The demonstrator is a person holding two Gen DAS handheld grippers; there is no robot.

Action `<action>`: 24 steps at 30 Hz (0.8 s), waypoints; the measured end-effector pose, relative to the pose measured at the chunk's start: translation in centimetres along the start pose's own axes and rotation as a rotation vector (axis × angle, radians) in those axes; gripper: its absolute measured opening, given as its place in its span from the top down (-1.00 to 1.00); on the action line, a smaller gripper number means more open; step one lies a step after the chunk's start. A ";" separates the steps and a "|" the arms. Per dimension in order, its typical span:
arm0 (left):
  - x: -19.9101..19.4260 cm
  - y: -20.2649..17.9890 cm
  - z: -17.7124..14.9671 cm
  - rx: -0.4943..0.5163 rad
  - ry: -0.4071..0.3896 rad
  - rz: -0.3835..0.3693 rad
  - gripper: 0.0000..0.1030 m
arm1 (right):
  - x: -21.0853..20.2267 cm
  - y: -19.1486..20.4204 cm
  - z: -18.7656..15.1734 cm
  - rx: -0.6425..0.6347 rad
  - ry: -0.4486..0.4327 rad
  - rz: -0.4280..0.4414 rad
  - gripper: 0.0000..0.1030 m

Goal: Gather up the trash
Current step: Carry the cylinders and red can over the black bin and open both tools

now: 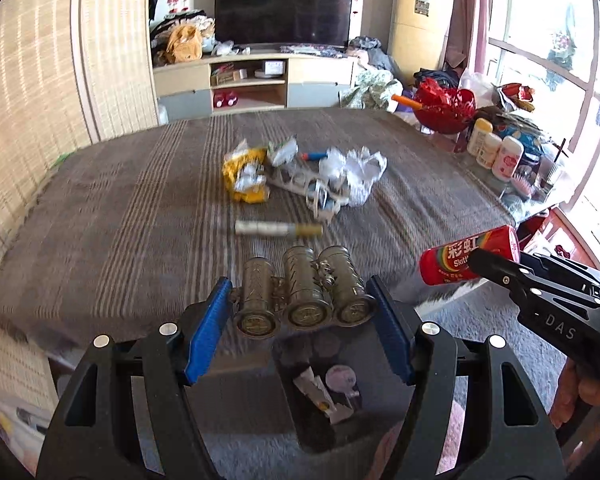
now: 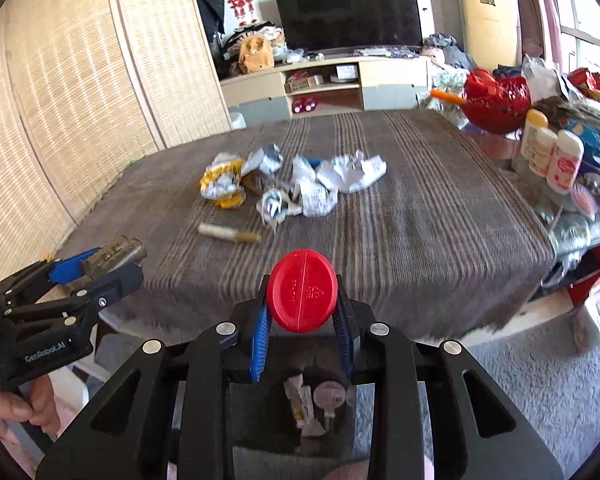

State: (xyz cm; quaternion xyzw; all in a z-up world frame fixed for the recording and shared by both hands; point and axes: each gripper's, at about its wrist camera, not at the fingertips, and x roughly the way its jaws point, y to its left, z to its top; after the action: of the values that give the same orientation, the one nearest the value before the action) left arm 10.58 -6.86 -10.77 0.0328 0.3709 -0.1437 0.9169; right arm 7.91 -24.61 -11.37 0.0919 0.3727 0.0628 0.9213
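L gripper (image 1: 302, 312) has its jaws clamped on 1 brass piece of 3 joined cylinders (image 1: 304, 300); R gripper (image 2: 302, 316) has its jaws clamped on 1 red Skittles can (image 2: 302, 296), both held just above the near edge of the bed (image 1: 100, 200). On the bed: 1 heap of crumpled wrappers (image 1: 300, 172) mid-bed & 1 tube (image 1: 278, 229) nearer. L view shows the can's label; R view shows only its red end cap, plus a hand (image 2: 24, 404).

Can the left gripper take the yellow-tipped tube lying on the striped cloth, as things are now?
Probably not yet: the left gripper already holds the three joined metal cylinders in its jaws. The tube itself lies unobstructed.
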 end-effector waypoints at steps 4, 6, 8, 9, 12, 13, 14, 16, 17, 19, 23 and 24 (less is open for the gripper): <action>1.1 0.0 -2.6 -0.018 0.063 -0.024 -0.26 | 0.5 -0.4 -1.8 0.007 0.038 -0.013 0.43; 2.0 -0.2 -3.9 -0.021 0.097 -0.033 -0.26 | 1.1 -0.7 -2.5 0.014 0.059 -0.018 0.43; 3.1 -0.5 -5.2 -0.027 0.135 -0.043 -0.22 | 1.7 -0.9 -3.2 0.020 0.077 -0.022 0.43; 3.7 -0.6 -5.8 -0.028 0.153 -0.046 -0.22 | 2.0 -1.0 -3.5 0.022 0.087 -0.025 0.43; 5.1 -1.2 -7.6 -0.015 0.197 -0.050 -0.22 | 3.3 -1.1 -4.5 0.028 0.123 -0.031 0.43; 5.6 -1.4 -8.1 -0.009 0.207 -0.052 -0.22 | 3.8 -1.1 -4.9 0.030 0.138 -0.032 0.43; 5.9 -1.5 -8.4 -0.004 0.216 -0.052 -0.22 | 4.2 -1.2 -5.1 0.031 0.148 -0.033 0.43; 6.8 -1.8 -9.1 0.001 0.240 -0.056 -0.22 | 4.8 -1.4 -5.7 0.037 0.164 -0.032 0.43; 7.2 -1.9 -9.4 0.003 0.251 -0.060 -0.22 | 5.2 -1.4 -5.9 0.038 0.173 -0.030 0.43; 8.0 -2.1 -9.8 0.002 0.272 -0.065 -0.22 | 5.8 -1.3 -6.4 0.039 0.192 -0.027 0.43; 9.1 -2.2 -10.5 -0.006 0.303 -0.074 -0.22 | 6.9 -1.3 -7.0 0.039 0.224 -0.021 0.43; 9.3 -2.2 -10.6 -0.006 0.307 -0.076 -0.22 | 7.2 -1.3 -7.2 0.039 0.231 -0.018 0.43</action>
State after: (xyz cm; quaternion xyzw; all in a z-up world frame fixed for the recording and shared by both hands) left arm 9.13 -9.41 -24.74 0.0376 0.5080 -0.1704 0.8435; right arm 8.10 -23.63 -21.57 0.0988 0.4782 0.0573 0.8708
